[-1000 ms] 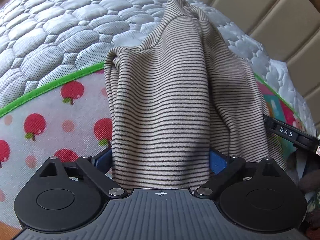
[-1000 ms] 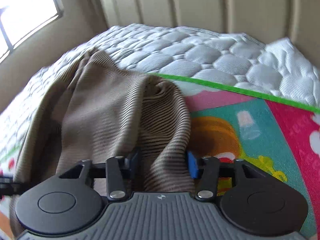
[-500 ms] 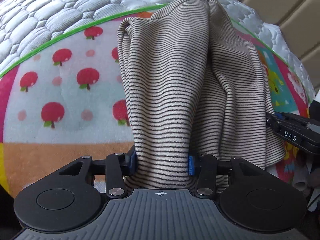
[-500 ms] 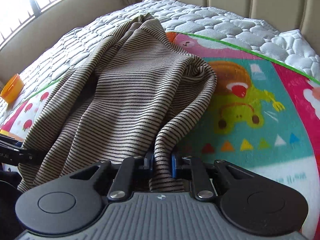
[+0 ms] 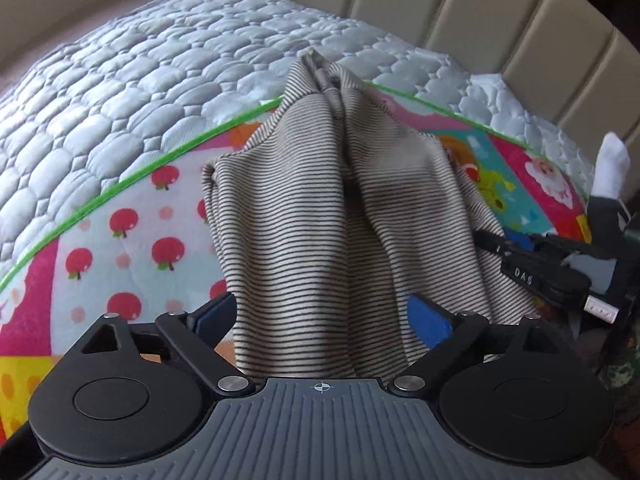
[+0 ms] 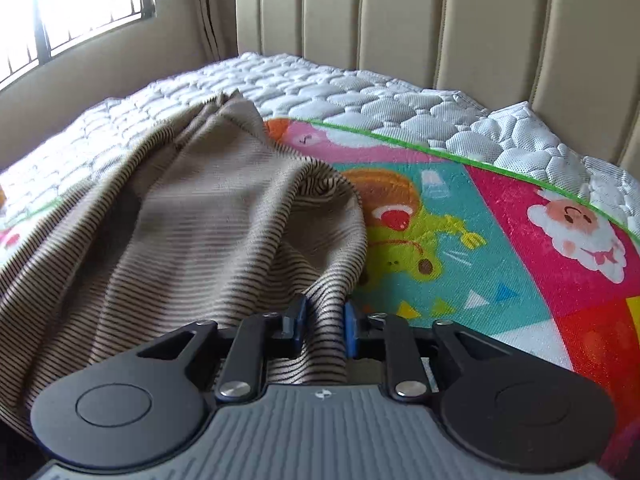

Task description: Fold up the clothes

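A beige garment with thin dark stripes (image 5: 320, 220) lies bunched on a colourful play mat (image 5: 120, 240), its far tip reaching the quilted mattress. My left gripper (image 5: 322, 316) has its jaws spread wide and still opening; the near end of the cloth rises between them, and neither blue pad squeezes it. My right gripper (image 6: 323, 320) is opening too, but a fold of the garment (image 6: 180, 220) still fills its narrow gap and touches both pads. In the left wrist view the right gripper (image 5: 532, 264) is at the cloth's right edge, held by a white-gloved hand (image 5: 610, 168).
The play mat (image 6: 500, 240), edged in green, covers the near part of a white quilted mattress (image 6: 380, 100). A padded beige headboard (image 6: 440, 20) stands behind it. A bright window (image 6: 80, 0) is at the far left.
Half a second ago both grippers pinched the cloth; now the left jaws are spread wide and the right ones have widened a little. Both cameras have pulled back, and more of the bed shows.
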Available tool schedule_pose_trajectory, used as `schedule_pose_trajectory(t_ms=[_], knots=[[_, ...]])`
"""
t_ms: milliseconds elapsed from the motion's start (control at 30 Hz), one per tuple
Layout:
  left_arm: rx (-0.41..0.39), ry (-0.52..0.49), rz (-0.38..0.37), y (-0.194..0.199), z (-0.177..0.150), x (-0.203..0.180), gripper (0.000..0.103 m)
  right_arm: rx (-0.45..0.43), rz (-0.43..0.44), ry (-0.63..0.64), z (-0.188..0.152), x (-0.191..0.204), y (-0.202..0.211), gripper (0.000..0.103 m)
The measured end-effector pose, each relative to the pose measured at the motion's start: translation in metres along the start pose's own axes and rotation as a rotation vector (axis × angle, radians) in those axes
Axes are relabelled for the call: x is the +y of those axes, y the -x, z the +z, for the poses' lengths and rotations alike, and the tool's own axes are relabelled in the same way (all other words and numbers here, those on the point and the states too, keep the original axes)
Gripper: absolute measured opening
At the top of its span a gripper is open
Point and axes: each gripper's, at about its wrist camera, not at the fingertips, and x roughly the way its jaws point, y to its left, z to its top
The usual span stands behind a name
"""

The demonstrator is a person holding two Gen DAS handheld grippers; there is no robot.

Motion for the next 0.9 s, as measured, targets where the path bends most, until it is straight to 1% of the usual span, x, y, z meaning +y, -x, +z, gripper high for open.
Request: schedule_pose_trajectory(t_ms=[33, 67, 100, 133, 167, 200, 267, 300, 333, 367, 400, 433, 500, 567, 633, 733, 833, 867, 900], knots=[[0.017, -0.027, 0.024, -0.006, -0.003, -0.006, 0.096, -0.027, 0.012, -0.010, 0.002, 0.000, 0.005, 0.053], [0.035, -0.054, 0.048, -0.012, -0.006, -0.011, 0.096, -0.056, 0.038, -0.025, 0.004, -0.001, 0.010, 0.072], [0.046, -0.078, 0.078, -0.020, -0.009, -0.016, 0.096, -0.086, 0.069, -0.041, 0.006, -0.001, 0.016, 0.083], [0.057, -0.102, 0.109, -0.027, -0.011, -0.020, 0.096, -0.090, 0.129, -0.068, 0.007, -0.002, 0.019, 0.087], [0.064, -0.128, 0.147, -0.035, -0.015, -0.022, 0.096, -0.086, 0.197, -0.098, 0.008, -0.004, 0.020, 0.096], [0.067, -0.144, 0.180, -0.041, -0.017, -0.023, 0.096, -0.082, 0.264, -0.127, 0.009, -0.005, 0.022, 0.103], [0.056, -0.167, 0.222, -0.049, -0.020, -0.021, 0.092, -0.014, 0.376, -0.177, 0.006, -0.003, 0.013, 0.103], [0.047, -0.179, 0.236, -0.051, -0.020, -0.019, 0.077, 0.034, 0.381, -0.168, 0.004, 0.002, 0.006, 0.103], [0.042, -0.187, 0.251, -0.052, -0.019, -0.016, 0.056, 0.084, 0.373, -0.151, 0.001, 0.008, -0.002, 0.103], [0.039, -0.195, 0.267, -0.054, -0.018, -0.014, 0.048, 0.134, 0.365, -0.134, -0.002, 0.014, -0.010, 0.103], [0.032, -0.181, 0.268, -0.052, -0.013, -0.007, 0.035, 0.184, 0.357, -0.117, -0.006, 0.020, -0.019, 0.103], [0.024, -0.164, 0.269, -0.050, -0.009, 0.000, 0.025, 0.189, 0.332, -0.065, -0.009, 0.029, -0.020, 0.103], [0.000, -0.136, 0.278, -0.044, 0.002, 0.014, 0.017, 0.182, 0.273, 0.045, -0.013, 0.048, -0.020, 0.103], [-0.039, -0.123, 0.306, -0.038, 0.017, 0.028, 0.016, 0.184, 0.224, 0.110, -0.016, 0.061, -0.021, 0.103], [-0.083, -0.113, 0.346, -0.031, 0.035, 0.043, 0.015, 0.181, 0.204, 0.134, -0.018, 0.065, -0.021, 0.103], [-0.142, -0.100, 0.413, -0.025, 0.065, 0.068, 0.013, 0.184, 0.217, 0.105, -0.017, 0.061, -0.022, 0.103], [-0.229, -0.070, 0.503, -0.020, 0.101, 0.099, 0.014, 0.184, 0.241, 0.055, -0.013, 0.054, -0.024, 0.103], [-0.246, -0.042, 0.520, -0.020, 0.111, 0.114, 0.014, 0.182, 0.249, 0.043, -0.013, 0.051, -0.025, 0.103], [-0.251, 0.001, 0.507, -0.021, 0.120, 0.129, 0.015, 0.179, 0.256, 0.030, -0.012, 0.049, -0.026, 0.103]])
